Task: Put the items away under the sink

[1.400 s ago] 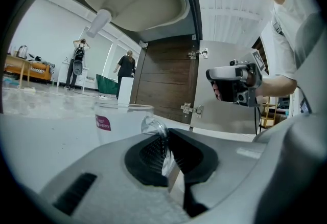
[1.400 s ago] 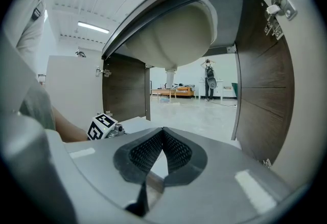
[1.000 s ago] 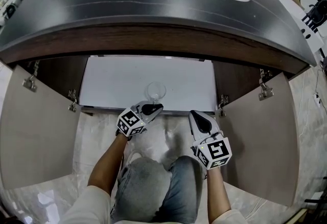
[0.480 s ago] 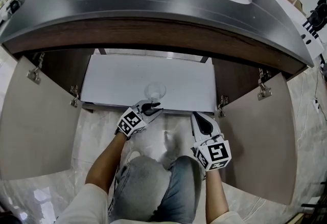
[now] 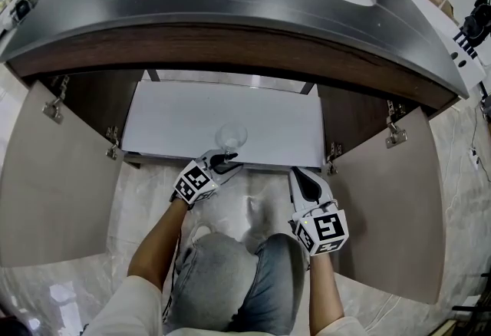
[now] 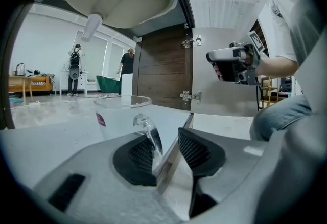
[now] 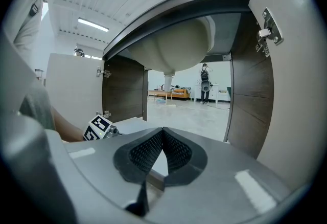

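Note:
A clear glass mug [image 5: 230, 135] stands upright on the white cabinet floor [image 5: 169, 123] under the sink, close to its front edge. My left gripper [image 5: 224, 161] reaches it from the front. In the left gripper view the mug [image 6: 120, 113] is right ahead, and its thin handle [image 6: 146, 133] sits between the parted jaws of the left gripper [image 6: 166, 138], against the left pad. My right gripper [image 5: 301, 177] hovers over the floor just in front of the cabinet, to the right. The right gripper [image 7: 162, 138] is shut with nothing in it.
Both cabinet doors stand open, the left door [image 5: 54, 181] and the right door [image 5: 391, 204]. The sink bowl's underside [image 7: 179, 44] and drain pipe [image 6: 92, 26] hang over the cabinet space. The dark counter edge [image 5: 245, 4] overhangs. The person's knees [image 5: 230, 273] are over the marble floor.

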Motion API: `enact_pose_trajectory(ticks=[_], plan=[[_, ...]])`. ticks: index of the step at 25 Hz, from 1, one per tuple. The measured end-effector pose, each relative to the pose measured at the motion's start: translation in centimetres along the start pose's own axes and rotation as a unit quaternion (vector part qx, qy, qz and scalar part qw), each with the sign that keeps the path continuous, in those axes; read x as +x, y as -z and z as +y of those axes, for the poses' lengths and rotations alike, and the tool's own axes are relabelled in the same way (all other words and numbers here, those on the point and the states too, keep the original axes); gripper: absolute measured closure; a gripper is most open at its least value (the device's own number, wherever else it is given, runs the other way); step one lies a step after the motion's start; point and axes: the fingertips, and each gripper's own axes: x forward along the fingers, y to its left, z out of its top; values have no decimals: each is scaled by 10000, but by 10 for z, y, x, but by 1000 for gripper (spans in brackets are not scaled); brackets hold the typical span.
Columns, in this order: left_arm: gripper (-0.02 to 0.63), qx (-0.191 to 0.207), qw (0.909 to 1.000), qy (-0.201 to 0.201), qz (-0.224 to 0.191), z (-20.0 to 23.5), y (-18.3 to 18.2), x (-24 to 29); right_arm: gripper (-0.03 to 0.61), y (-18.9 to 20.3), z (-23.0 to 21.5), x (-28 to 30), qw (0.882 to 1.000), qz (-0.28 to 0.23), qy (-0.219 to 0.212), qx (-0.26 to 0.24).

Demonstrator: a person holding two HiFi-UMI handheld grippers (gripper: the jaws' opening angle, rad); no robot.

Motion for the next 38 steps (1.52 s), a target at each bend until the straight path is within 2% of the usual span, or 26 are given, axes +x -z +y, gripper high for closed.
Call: enact_pose_trajectory(ticks=[6, 15, 21, 24, 27, 32, 38], plan=[[482, 90, 9999, 68, 79, 2, 5, -3, 572, 5, 2, 2, 10000, 42, -41, 20], [471, -275, 9996, -22, -115, 17, 6, -22, 572, 8, 5, 7, 9999, 71, -97, 50], [471, -179, 9996, -13, -222, 15, -10, -36, 572, 2, 9, 10, 9998, 41, -183, 24], [508, -185, 9992, -106, -345, 16, -24, -50, 572, -4, 14, 13, 9996, 20, -271, -17], [548, -109, 9986, -340, -390, 17, -39, -65, 572, -13, 20, 14, 9993, -29, -377, -45], [607, 11, 9939, -1004, -464, 23, -68, -92, 572, -37, 30, 13, 9977, -130, -647, -137], [607, -66, 9872, -1294, -925, 11, -123, -123, 572, -71, 38, 11, 9962, -247, -831, -90]])
